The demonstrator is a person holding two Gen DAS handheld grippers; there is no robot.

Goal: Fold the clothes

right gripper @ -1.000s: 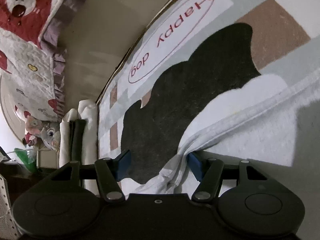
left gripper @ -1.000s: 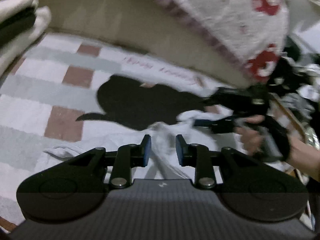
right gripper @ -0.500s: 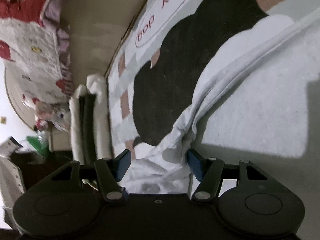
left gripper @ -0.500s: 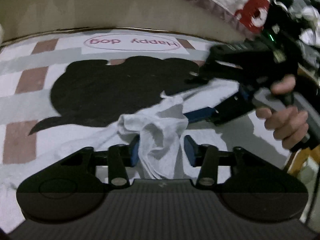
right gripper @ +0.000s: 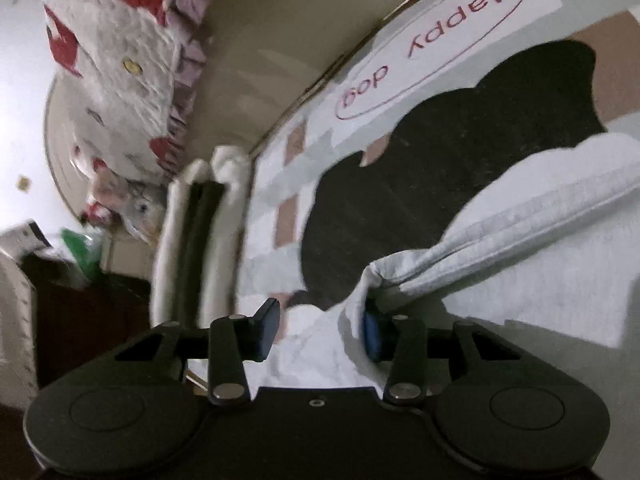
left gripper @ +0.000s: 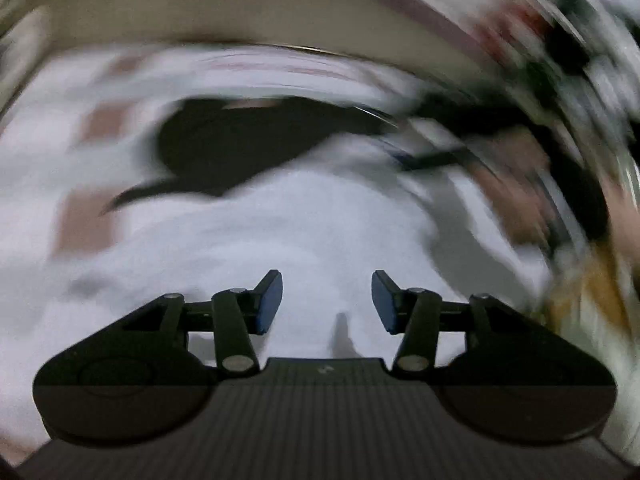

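White garment [right gripper: 520, 240] lies bunched on the dog-print mat [right gripper: 440, 160]. My left gripper [left gripper: 327, 300], clamped on cloth half a second ago, is opening empty; my right gripper [right gripper: 320, 328] is closing around a bunched fold, not yet pinched. Grip is passing rightward.

item: white cotton garment [right gripper: 520, 248] with a stitched hem | state: unfolded, rumpled, one edge gathered into a bunched ridge | pose: ridge runs from lower centre to the right edge of the right wrist frame | place: lower centre of the left wrist frame [left gripper: 304, 232], blurred there
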